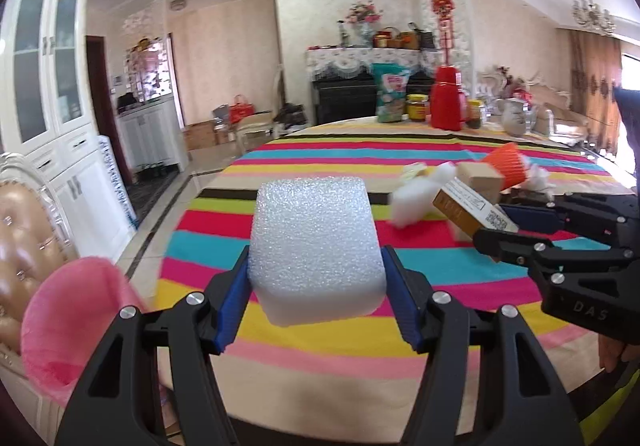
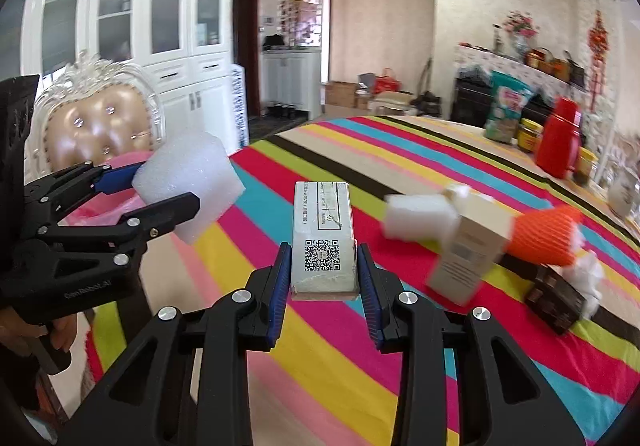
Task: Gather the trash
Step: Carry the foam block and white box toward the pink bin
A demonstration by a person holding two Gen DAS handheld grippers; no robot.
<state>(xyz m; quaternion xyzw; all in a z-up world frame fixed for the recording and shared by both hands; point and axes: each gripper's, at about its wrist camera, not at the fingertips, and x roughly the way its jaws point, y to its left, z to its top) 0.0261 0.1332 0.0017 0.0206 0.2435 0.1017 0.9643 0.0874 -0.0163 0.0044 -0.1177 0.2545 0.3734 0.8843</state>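
Observation:
My left gripper (image 1: pixel 316 274) is shut on a white foam block (image 1: pixel 316 242), held above the striped table near its left edge. The same foam block (image 2: pixel 188 186) shows at the left of the right wrist view, in the left gripper (image 2: pixel 160 194). My right gripper (image 2: pixel 324 278) is shut on a small flat box with a QR code (image 2: pixel 323 242); that box (image 1: pixel 472 210) and the right gripper (image 1: pixel 508 226) appear at the right of the left wrist view. A pink trash bag (image 1: pixel 76 322) gapes open below the table's left edge. More trash lies on the table: white foam pieces (image 2: pixel 420 216), a beige carton (image 2: pixel 468 246), an orange ribbed foam sleeve (image 2: pixel 548 234).
The round table has a bright striped cloth (image 2: pixel 360 174). At its far side stand a red thermos (image 1: pixel 448 98), jars and a green bag (image 1: pixel 390 92). A padded chair (image 2: pixel 100 118) stands behind the pink bag. A dark box (image 2: pixel 556 302) lies at the table's right.

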